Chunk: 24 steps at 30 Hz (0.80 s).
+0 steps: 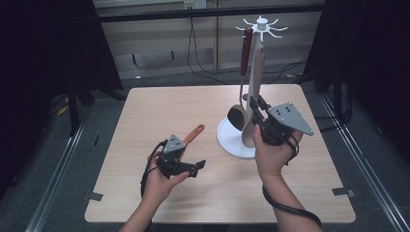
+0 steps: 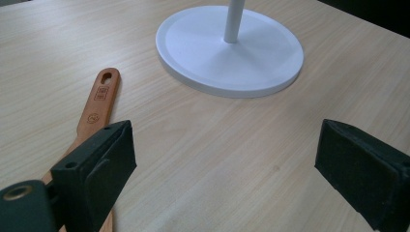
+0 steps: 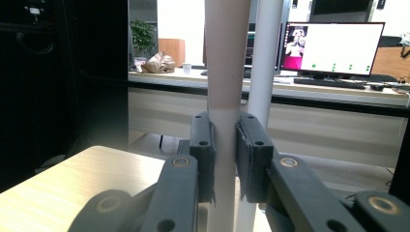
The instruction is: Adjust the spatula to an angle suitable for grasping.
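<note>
Pale wood, high view: we see the table (image 1: 145, 111) with a white utensil stand (image 1: 236, 141) near its right edge, its round base on the top and its pole rising to a hook crown above the far edge.
Cream spatula, high view: we see the pale spatula (image 1: 255, 92) standing steeply along the pole, its blade end down by the base, its handle top up near the hooks.
Right gripper, high view: our right gripper (image 1: 258, 116) is pinched on the spatula low on its handle, over the base.
Brown ladle, high view: a ladle (image 1: 241, 82) with a red-brown handle hangs from the hooks, its bowl just above the base, beside the spatula.
Left gripper, high view: our left gripper (image 1: 193, 166) sits low over the middle of the table toward the near edge, jaws spread, holding nothing.
Orange handle, high view: a wooden-handled utensil (image 1: 193, 134) lies flat on the table just beyond the left gripper.
Left gripper view: we see the two black jaws wide apart with bare table between them; the wooden-handled utensil (image 2: 99, 104) lies under the left jaw, its holed end pointing at the stand's base (image 2: 203, 58).
Right gripper view: we see both pads pressed on the spatula handle (image 3: 225, 72); the stand's pole (image 3: 266, 63) is just behind it, and whether they touch we cannot tell.
</note>
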Tool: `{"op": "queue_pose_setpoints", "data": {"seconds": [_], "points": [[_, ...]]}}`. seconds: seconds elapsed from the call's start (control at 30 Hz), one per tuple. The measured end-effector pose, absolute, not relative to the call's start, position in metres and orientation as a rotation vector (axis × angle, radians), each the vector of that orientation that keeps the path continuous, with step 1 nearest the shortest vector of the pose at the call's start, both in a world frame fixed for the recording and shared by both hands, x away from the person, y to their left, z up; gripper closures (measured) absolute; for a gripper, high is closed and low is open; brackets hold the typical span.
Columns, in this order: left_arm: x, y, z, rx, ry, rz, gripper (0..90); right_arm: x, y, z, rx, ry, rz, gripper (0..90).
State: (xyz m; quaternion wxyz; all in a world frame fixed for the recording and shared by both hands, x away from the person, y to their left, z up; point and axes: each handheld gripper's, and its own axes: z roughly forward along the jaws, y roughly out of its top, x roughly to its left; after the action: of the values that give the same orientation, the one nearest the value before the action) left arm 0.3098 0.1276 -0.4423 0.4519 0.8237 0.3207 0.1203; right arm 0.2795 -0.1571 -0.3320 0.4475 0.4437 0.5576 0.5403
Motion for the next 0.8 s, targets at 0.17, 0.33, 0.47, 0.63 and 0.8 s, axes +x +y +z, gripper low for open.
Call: {"op": "queue_pose_setpoints", "data": {"seconds": [0.17, 0.33, 0.47, 0.63, 0.8], "points": [[0.31, 0.127, -0.443, 2.035, 0.792, 0.294, 6.9, 0.281, -0.159, -0.327, 1.096, 1.371, 1.312, 79.5], [0.31, 0.127, -0.443, 2.044, 0.793, 0.292, 6.9, 0.284, -0.159, -0.325, 1.116, 1.366, 1.305, 79.5], [0.309, 0.127, -0.443, 2.038, 0.796, 0.283, 6.9, 0.287, -0.158, -0.322, 1.133, 1.37, 1.293, 79.4], [0.309, 0.127, -0.443, 2.044, 0.793, 0.291, 6.9, 0.29, -0.157, -0.319, 1.142, 1.37, 1.284, 79.4], [0.309, 0.127, -0.443, 2.04, 0.794, 0.287, 7.0, 0.291, -0.157, -0.318, 1.148, 1.366, 1.275, 79.4]]}}
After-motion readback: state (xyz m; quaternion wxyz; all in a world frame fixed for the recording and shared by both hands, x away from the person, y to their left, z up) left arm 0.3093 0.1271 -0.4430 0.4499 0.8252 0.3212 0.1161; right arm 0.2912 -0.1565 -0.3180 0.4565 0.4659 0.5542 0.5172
